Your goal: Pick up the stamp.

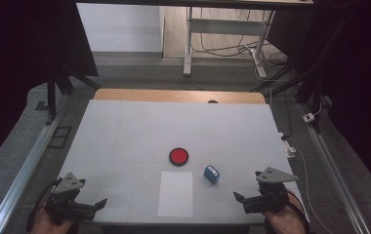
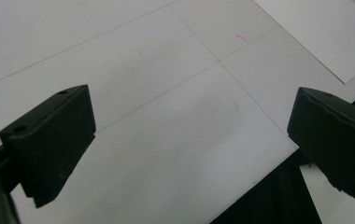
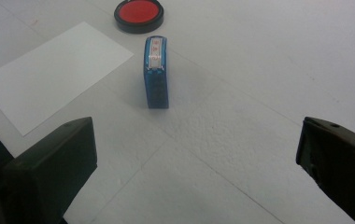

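While both grippers wait wide open and empty at the near edge, the right gripper [image 1: 244, 202] is nearest the blue stamp [image 3: 156, 70], standing right of the paper [image 1: 175, 193]. Next, I think, it must reach forward and pinch it.

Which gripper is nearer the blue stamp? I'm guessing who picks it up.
Right. The right gripper sits just beside the blue stamp, open; the left gripper is across the white paper.
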Demonstrator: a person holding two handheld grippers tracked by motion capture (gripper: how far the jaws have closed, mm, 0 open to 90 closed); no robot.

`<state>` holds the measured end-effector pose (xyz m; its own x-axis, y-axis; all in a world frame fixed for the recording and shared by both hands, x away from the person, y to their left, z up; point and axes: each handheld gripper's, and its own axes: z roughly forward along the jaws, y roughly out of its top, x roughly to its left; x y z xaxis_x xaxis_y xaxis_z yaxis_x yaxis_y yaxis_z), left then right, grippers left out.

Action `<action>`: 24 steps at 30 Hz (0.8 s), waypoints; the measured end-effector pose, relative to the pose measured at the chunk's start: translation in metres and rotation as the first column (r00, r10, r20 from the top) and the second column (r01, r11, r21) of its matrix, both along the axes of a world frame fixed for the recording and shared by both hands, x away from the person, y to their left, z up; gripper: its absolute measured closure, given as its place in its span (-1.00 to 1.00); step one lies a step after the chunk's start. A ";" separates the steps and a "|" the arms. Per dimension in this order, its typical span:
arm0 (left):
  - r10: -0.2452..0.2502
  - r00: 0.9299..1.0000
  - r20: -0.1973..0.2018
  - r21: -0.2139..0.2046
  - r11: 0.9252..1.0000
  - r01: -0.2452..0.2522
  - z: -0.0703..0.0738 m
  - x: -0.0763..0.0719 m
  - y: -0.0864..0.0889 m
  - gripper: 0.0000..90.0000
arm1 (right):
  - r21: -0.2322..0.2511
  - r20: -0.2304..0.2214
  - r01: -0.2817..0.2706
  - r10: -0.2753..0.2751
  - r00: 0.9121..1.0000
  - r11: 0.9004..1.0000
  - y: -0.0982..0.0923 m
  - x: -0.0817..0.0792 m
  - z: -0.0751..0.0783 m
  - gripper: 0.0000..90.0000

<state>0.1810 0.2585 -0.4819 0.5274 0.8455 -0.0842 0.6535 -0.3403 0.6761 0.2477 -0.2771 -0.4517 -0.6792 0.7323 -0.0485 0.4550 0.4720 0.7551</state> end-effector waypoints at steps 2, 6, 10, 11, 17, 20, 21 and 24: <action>-0.007 1.000 0.003 0.005 1.000 0.007 0.000 0.000 0.000 -0.96 | 0.004 0.005 0.001 -0.001 1.000 1.000 0.002 0.002 0.001 -1.00; -0.010 1.000 0.003 0.003 1.000 0.010 0.000 0.000 -0.001 -0.96 | 0.019 0.012 -0.017 0.016 1.000 1.000 0.006 0.005 0.002 -1.00; -0.011 1.000 0.003 -0.004 1.000 0.011 0.000 0.000 0.000 -0.96 | 0.029 -0.008 -0.027 0.028 1.000 0.999 0.010 0.007 0.000 -1.00; -0.011 1.000 0.003 -0.003 1.000 0.011 0.000 0.000 0.000 -0.96 | 0.027 -0.013 -0.028 0.028 1.000 0.999 0.011 0.008 0.000 -1.00; -0.019 1.000 0.003 0.005 1.000 0.019 0.000 -0.001 -0.001 -0.96 | 0.024 -0.042 -0.040 0.041 0.998 0.999 0.020 0.011 -0.002 -1.00; -0.016 1.000 0.006 0.005 1.000 0.016 0.000 0.000 -0.001 -0.96 | 0.018 -0.050 -0.048 0.049 0.998 0.999 0.023 0.013 -0.003 -1.00; -0.018 1.000 0.003 0.005 1.000 0.018 0.000 0.000 -0.001 -0.96 | 0.019 -0.052 -0.054 0.055 0.997 0.998 0.025 0.015 -0.004 -1.00; -0.019 1.000 0.007 0.003 1.000 0.019 0.000 -0.001 -0.001 -0.96 | 0.019 -0.056 -0.065 0.066 0.996 0.998 0.028 0.018 -0.004 -1.00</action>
